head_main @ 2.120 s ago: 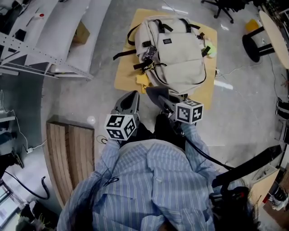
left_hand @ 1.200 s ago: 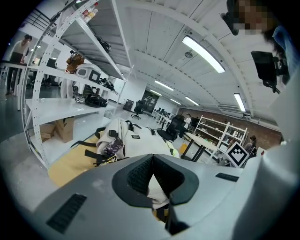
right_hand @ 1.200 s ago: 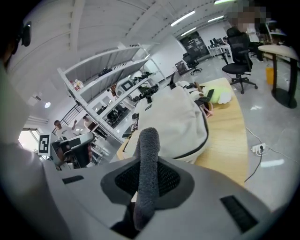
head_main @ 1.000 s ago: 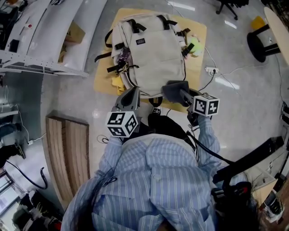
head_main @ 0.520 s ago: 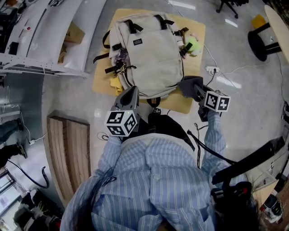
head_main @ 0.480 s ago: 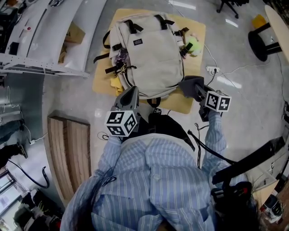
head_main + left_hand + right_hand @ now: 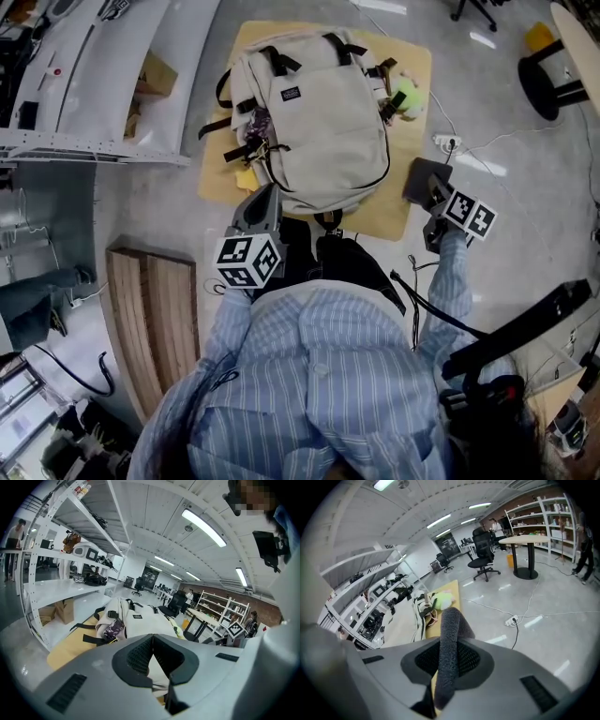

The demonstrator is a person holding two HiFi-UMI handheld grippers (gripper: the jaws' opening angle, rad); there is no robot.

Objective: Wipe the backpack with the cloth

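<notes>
A beige backpack (image 7: 319, 112) lies flat on a tan board (image 7: 217, 173) on the floor, straps toward the far side. My right gripper (image 7: 433, 190) is shut on a dark grey cloth (image 7: 425, 178). It hangs off the backpack's lower right corner, over the board's right edge. In the right gripper view the cloth (image 7: 451, 625) stands folded between the jaws of my right gripper (image 7: 449, 651), with the backpack (image 7: 421, 613) to the left. My left gripper (image 7: 263, 195) hovers at the backpack's near edge. Seen in its own view, my left gripper (image 7: 153, 638) is shut on nothing, the backpack (image 7: 140, 620) ahead.
A green plush toy (image 7: 405, 97) lies at the backpack's right shoulder. A power strip with cable (image 7: 444, 142) is on the floor to the right. White shelving (image 7: 84, 75) with a cardboard box (image 7: 157, 73) runs along the left. A wooden pallet (image 7: 150, 319) and a black stool (image 7: 548, 75) stand nearby.
My right gripper has carried the cloth rightward, from the backpack's lower edge to beyond its right corner. The left gripper has stayed nearly still.
</notes>
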